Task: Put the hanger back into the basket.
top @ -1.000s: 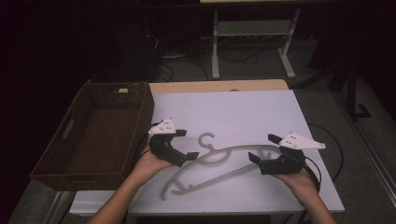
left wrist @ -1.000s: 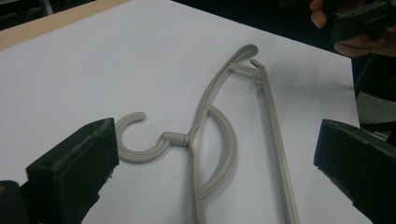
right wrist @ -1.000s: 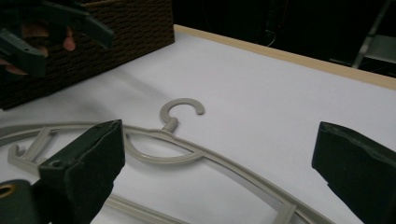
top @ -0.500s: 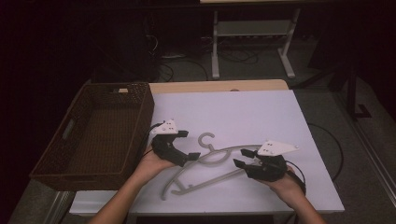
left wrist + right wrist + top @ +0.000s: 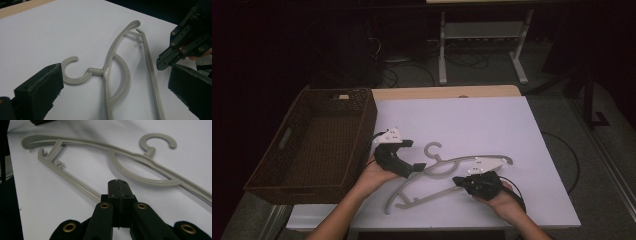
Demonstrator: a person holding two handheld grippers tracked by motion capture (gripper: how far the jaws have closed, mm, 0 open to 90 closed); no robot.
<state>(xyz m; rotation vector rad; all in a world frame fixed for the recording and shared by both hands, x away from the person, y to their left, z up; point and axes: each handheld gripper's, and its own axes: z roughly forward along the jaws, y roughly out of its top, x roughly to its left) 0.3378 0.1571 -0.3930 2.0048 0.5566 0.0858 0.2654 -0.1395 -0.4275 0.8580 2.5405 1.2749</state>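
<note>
Hanger (image 5: 447, 172) lies flat on the white table (image 5: 492, 125), long axis left to right between my hands, hook toward my open left gripper (image 5: 414, 167), while my right gripper (image 5: 460, 180) has just closed, seemingly on its lower bar.

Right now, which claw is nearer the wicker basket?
Left. The left claw sits just beside the basket wall; the right claw, jaws just closed, is across the hanger, farther off.

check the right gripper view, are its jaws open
No, the right gripper has its two black pads pressed flat together, just short of the hanger bar.
</note>
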